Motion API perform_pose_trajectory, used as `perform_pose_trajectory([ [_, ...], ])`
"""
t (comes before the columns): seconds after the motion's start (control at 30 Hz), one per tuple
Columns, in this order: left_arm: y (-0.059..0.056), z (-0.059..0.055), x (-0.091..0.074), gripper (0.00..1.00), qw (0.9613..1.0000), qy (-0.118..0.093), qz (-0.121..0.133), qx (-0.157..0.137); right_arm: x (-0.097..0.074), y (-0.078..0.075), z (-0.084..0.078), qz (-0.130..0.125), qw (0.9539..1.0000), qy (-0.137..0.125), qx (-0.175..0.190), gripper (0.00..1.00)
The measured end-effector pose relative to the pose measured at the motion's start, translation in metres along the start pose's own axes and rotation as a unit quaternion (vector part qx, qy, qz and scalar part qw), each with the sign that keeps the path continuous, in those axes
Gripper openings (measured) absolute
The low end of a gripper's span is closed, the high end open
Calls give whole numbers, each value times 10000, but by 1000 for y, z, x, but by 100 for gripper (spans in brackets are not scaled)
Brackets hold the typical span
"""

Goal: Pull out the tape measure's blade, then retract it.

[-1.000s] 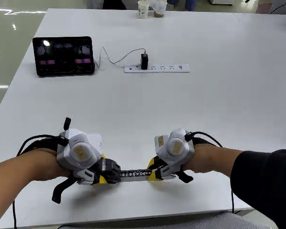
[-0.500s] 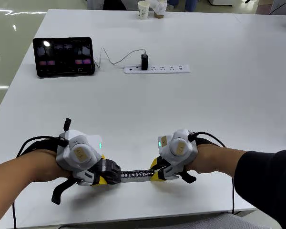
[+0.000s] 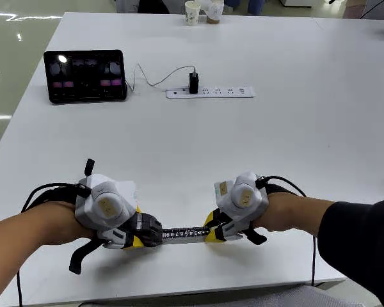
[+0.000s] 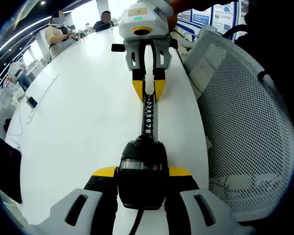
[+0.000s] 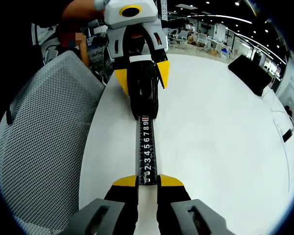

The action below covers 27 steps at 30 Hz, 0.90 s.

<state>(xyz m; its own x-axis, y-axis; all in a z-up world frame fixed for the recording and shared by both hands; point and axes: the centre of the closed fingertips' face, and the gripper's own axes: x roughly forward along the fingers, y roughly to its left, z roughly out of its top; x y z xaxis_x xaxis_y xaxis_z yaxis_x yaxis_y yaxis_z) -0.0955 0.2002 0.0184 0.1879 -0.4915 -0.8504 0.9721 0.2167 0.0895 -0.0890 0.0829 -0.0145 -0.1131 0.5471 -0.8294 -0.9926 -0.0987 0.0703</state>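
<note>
Right gripper [image 3: 211, 234] has shifted slightly toward the right of the head view vs 1 s ago, so more blade [image 3: 183, 233] shows between the two grippers. Left gripper [image 3: 139, 233] hasn't shifted.

Current state:
- Black tape measure case [image 4: 142, 171] is at lower centre of the left gripper view. It's clamped between the left gripper's yellow-tipped jaws, which are set narrow and press on both sides of it.
- Right gripper's jaws are almost closed, pinching the blade's free end at bottom centre of the right gripper view. Digits 2 to 9 are readable on the blade there, with the case at the far end.
- Blade runs straight from case to right gripper, low over the white table [image 3: 275, 147] near the bottom edge of the head view. Can't tell if it touches the tabletop.
- Upper left of head view: tablet [image 3: 85, 75], screen lit.
- Upper centre: power strip [image 3: 217, 92] with a black charger [image 3: 194, 82] plugged in, and a white cable [image 3: 157, 79] running toward the tablet.
- Top edge: paper cup [image 3: 192, 11].
- Right side of left gripper view: mesh chair [image 4: 245, 122].
</note>
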Motion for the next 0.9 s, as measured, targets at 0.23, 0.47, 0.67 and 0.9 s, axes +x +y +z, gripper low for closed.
perform_pose_trajectory([
  [0.23, 0, 0, 0, 31, 10000, -1, 7, 9, -1, 0, -3, -6, 10000, 8, -81, 10],
  [0.47, 0, 0, 0, 31, 10000, -9, 13, 5, -2, 1, -4, -6, 10000, 4, -84, 10],
  [0.67, 0, 0, 0, 31, 10000, -7, 18, 11, -4, 1, -7, 10, 9999, 23, -105, 10],
  [0.9, 0, 0, 0, 31, 10000, -8, 25, 0, -8, 1, -14, 13, 10000, 47, -87, 10],
])
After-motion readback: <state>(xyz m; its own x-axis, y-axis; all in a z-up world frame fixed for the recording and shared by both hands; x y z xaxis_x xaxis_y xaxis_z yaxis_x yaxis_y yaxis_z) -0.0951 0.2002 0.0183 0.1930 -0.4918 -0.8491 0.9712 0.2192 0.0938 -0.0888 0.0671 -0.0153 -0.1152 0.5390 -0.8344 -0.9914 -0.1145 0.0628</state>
